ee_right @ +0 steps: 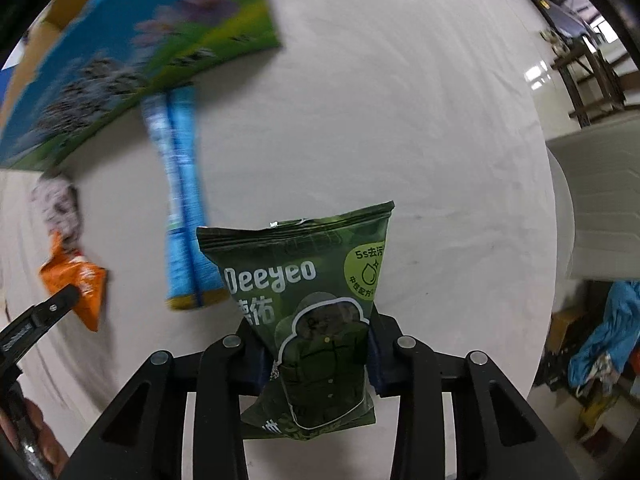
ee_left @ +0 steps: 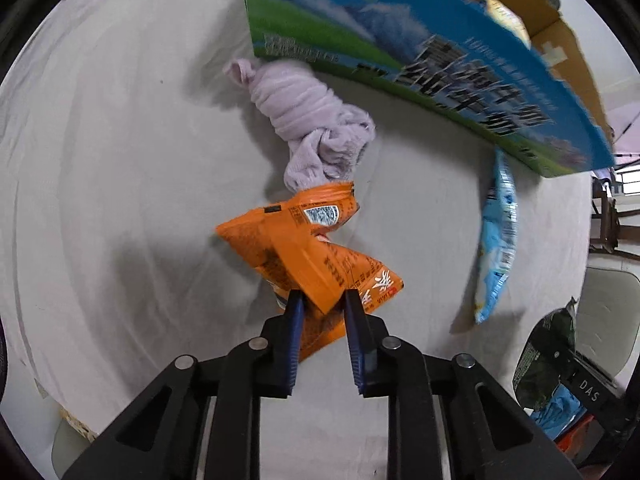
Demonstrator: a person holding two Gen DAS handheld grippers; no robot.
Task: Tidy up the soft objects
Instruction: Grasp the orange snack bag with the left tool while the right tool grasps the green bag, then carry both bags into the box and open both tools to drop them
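1. The orange packet (ee_left: 308, 256) is clamped in the left gripper (ee_left: 320, 300), above the white cloth (ee_left: 120, 200).
2. The green Deeyeo pouch (ee_right: 312, 304) is pinched by the right gripper (ee_right: 316, 344).
3. Far off, the printed box (ee_left: 400, 52) appears to hold 1 packet.
4. The lilac towel (ee_left: 312, 120) and blue packet (ee_left: 496, 240) lie outside; most sorting likely remains.

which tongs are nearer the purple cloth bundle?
Left. The left tongs, shut on the orange packet, sit just short of the purple cloth bundle. The right tongs, holding the green packet, are farther.

2 close wrist views over the shared white table (ee_left: 120, 160), blue packet (ee_right: 182, 200).
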